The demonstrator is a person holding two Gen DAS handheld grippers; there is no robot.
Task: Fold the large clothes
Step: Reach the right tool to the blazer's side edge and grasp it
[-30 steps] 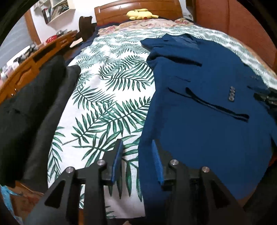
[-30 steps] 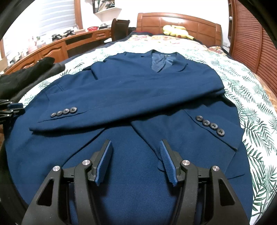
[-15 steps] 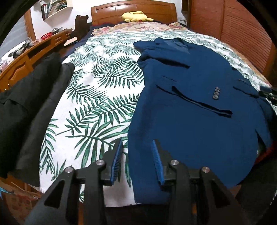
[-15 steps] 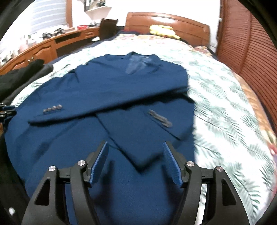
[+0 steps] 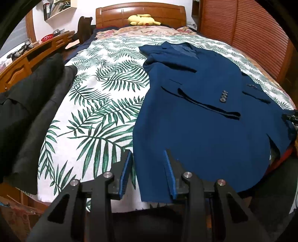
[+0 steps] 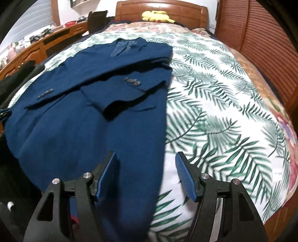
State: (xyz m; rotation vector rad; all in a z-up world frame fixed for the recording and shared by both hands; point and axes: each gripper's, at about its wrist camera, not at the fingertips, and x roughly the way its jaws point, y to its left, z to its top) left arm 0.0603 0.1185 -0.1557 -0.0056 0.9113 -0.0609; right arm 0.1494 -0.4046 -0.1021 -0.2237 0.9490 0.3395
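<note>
Left wrist view has the left tongs [image 5: 148, 163] nearest, parted a little with nothing pinched, hanging over the near left hem corner of the blue jacket [image 5: 201, 115]. Right wrist view has the right tongs [image 6: 146, 167] spread wider and likewise empty, straddling the jacket's right edge where blue cloth meets the leaf-print bedspread [image 6: 214, 104]; whether either pair touches the fabric cannot be told. Past the tongs, the jacket lies flat on the bed with both sleeves folded across its front, one cuff overlapping the other, the cuff buttons [image 6: 132, 81] showing. Its collar points toward the wooden headboard [image 5: 140, 13]. A dark garment [image 5: 28, 111] lies along the bed's left edge, apart from the jacket. Farthest back, a yellow plush toy [image 5: 143, 19] rests by the headboard.
</note>
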